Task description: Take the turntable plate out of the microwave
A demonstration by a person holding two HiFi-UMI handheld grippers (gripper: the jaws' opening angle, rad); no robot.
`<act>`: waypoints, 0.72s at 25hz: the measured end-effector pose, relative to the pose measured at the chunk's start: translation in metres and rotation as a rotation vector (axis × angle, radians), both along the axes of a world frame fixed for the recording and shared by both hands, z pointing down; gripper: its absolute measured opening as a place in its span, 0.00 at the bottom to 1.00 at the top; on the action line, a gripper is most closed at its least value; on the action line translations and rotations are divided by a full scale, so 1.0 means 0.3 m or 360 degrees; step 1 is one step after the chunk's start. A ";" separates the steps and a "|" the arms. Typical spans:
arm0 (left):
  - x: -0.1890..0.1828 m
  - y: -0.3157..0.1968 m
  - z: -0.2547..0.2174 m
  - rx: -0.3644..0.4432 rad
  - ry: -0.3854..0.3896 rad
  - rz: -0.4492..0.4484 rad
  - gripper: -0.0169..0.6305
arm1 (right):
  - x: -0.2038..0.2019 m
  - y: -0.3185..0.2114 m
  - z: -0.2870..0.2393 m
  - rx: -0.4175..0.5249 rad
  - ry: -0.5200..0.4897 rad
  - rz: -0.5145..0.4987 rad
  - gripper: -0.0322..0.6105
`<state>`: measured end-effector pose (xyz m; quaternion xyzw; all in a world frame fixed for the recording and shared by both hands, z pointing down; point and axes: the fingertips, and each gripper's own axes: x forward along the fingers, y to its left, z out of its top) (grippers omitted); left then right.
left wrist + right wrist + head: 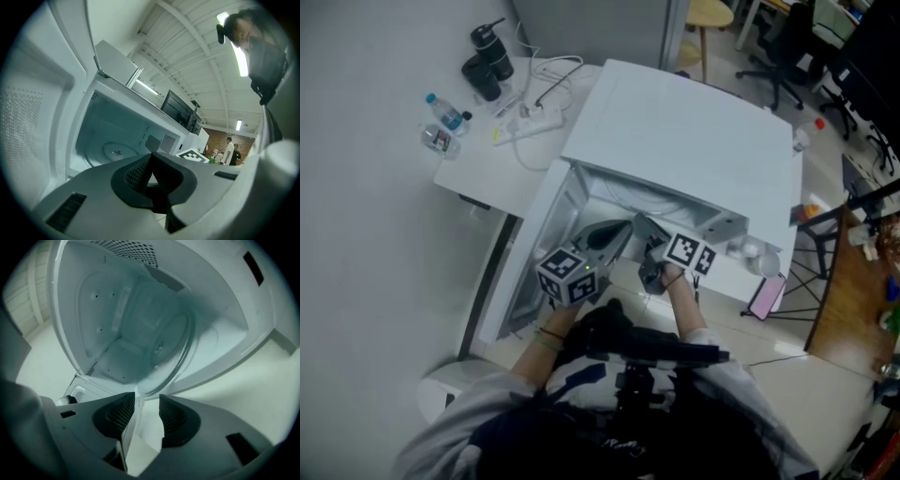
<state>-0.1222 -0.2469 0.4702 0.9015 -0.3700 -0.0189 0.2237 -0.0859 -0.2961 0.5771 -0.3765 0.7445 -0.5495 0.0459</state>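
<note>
My left gripper (151,161) jaws are closed on nothing. My right gripper (146,401) jaws stand apart astride the rim of the turntable plate (168,348); I can't make out contact.

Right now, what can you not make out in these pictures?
1. Plate: hidden in head view under the microwave top.
2. Whether its rim touches the right fingers: clear glass, right gripper view.
3. Bottle label: too small, head view.
4. Left gripper body cuts off the near cavity floor, left gripper view.

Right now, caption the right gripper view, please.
Right gripper straddles the rim of the turntable plate in the microwave, jaws open.
</note>
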 end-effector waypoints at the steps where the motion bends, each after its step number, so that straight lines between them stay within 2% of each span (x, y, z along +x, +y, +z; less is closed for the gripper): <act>1: 0.000 -0.004 0.003 -0.0004 0.0001 0.0005 0.03 | 0.000 -0.013 0.006 -0.0027 -0.0033 0.0037 0.31; 4: 0.001 -0.015 0.014 -0.0021 0.0002 0.0019 0.03 | -0.002 -0.046 0.015 -0.0109 -0.0132 0.0140 0.31; 8: 0.004 -0.025 0.029 -0.0043 0.0008 0.0031 0.03 | -0.009 -0.059 0.034 -0.0154 -0.0176 0.0223 0.31; 10: 0.005 -0.027 0.038 -0.0060 0.0012 0.0033 0.03 | -0.003 -0.060 0.052 -0.0203 -0.0246 0.0312 0.19; 13: 0.003 -0.026 0.055 -0.0093 0.0028 0.0023 0.03 | 0.005 -0.061 0.060 -0.0258 -0.0337 0.0394 0.15; 18: -0.024 -0.024 0.110 -0.0204 0.0046 -0.0016 0.03 | 0.014 -0.055 0.029 -0.0229 -0.0346 0.0443 0.11</act>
